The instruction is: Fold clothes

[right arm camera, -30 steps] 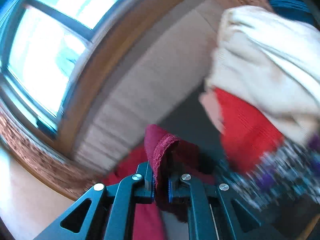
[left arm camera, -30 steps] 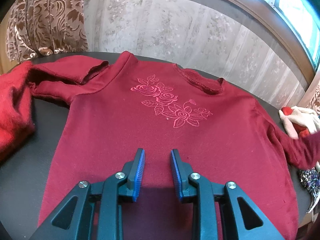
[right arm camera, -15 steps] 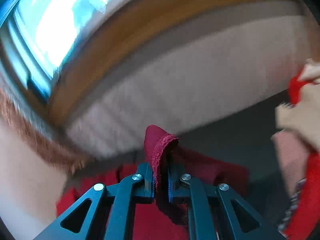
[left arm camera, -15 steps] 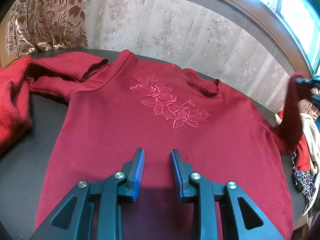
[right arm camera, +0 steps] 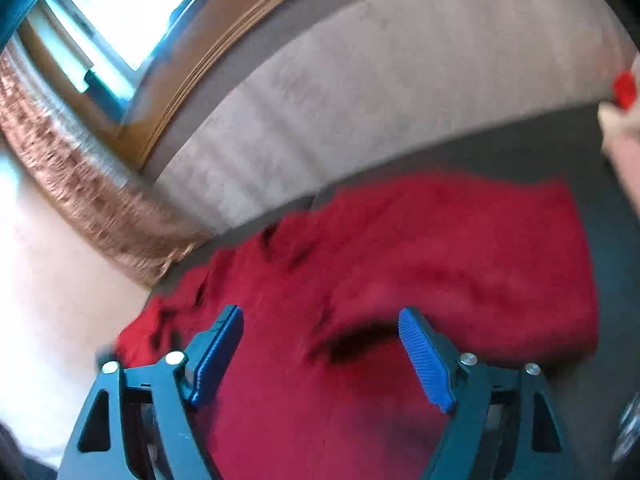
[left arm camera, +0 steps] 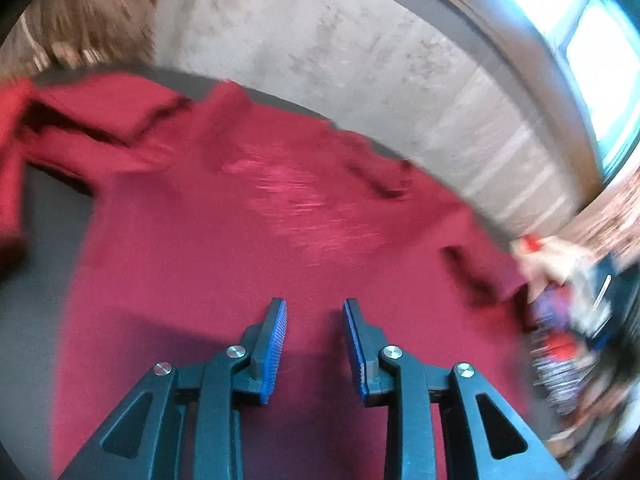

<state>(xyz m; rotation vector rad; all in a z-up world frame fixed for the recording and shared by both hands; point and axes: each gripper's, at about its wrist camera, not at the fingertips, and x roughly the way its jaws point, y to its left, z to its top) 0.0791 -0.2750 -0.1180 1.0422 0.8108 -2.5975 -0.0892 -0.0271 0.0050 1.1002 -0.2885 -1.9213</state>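
Note:
A dark red sweater (left arm camera: 240,248) with pink rose embroidery (left arm camera: 304,200) lies flat, front up, on a dark round table (left arm camera: 44,208). Its far left sleeve (left arm camera: 100,116) is folded back on itself. My left gripper (left arm camera: 314,308) hovers over the sweater's lower middle, jaws partly apart with nothing between them. In the right wrist view my right gripper (right arm camera: 320,314) hangs over the sweater (right arm camera: 400,248); its jaws are opening wide and hold nothing. The right sleeve (left arm camera: 480,276) lies loose on the body near the shoulder. Both views are blurred.
A pile of mixed clothes (left arm camera: 560,320) sits at the table's right edge, seen also in the right wrist view as a pile (right arm camera: 624,140). A brighter red garment (left arm camera: 12,160) lies at the far left. Curtains and a window stand behind the table.
My right gripper swung left over the sweater with the sleeve cuff pinched, then opened and let it go. The sleeve now lies on the body. The left gripper tilted slightly.

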